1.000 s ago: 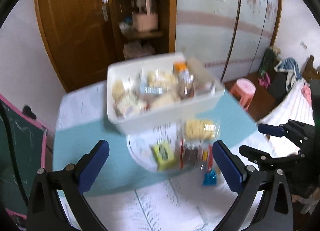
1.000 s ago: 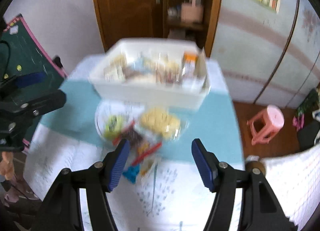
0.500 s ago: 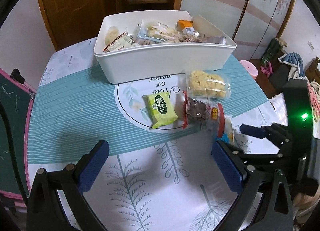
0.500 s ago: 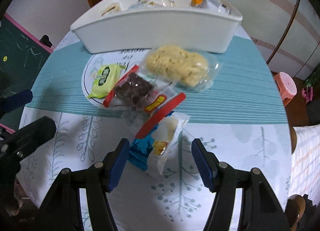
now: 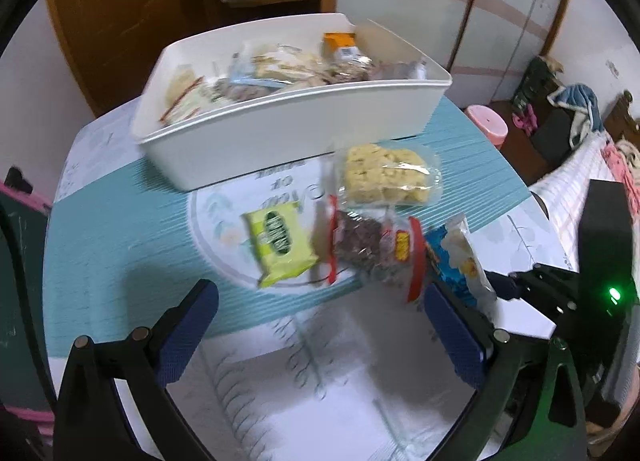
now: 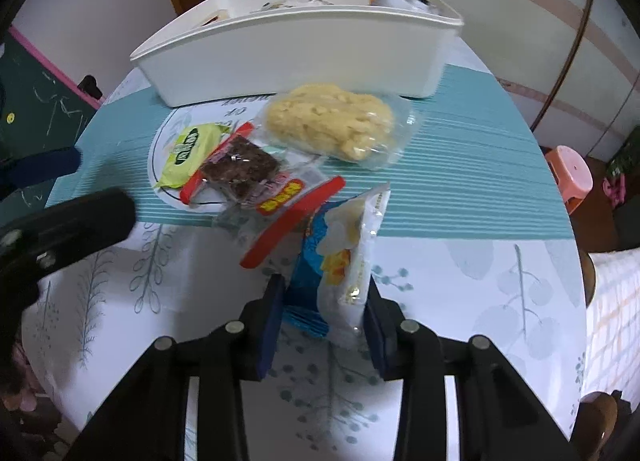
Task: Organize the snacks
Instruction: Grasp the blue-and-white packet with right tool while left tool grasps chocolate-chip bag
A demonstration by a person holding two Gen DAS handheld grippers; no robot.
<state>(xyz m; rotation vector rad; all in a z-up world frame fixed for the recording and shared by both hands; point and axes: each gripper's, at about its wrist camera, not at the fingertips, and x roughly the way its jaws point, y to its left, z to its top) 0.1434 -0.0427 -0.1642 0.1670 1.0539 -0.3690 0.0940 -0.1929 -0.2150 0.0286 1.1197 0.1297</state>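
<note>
A white bin full of wrapped snacks stands at the back of the round table. In front of it lie a clear pack of yellow puffed bars, a green packet and a red-edged pack of dark pieces. My right gripper is closing, and its pads press the sides of a blue and white packet, which stands on edge between them. My left gripper hangs open over the cloth just short of the green packet, holding nothing.
A teal striped runner crosses the leaf-print tablecloth. A pink stool stands off the table's right edge, and a green chalkboard leans at the left. A wooden door and shelves are behind the bin.
Both grippers have sunk toward the table and the snacks now look larger. The right jaws, wide apart before, have closed in on the blue and white packet. The left jaws stay wide.
</note>
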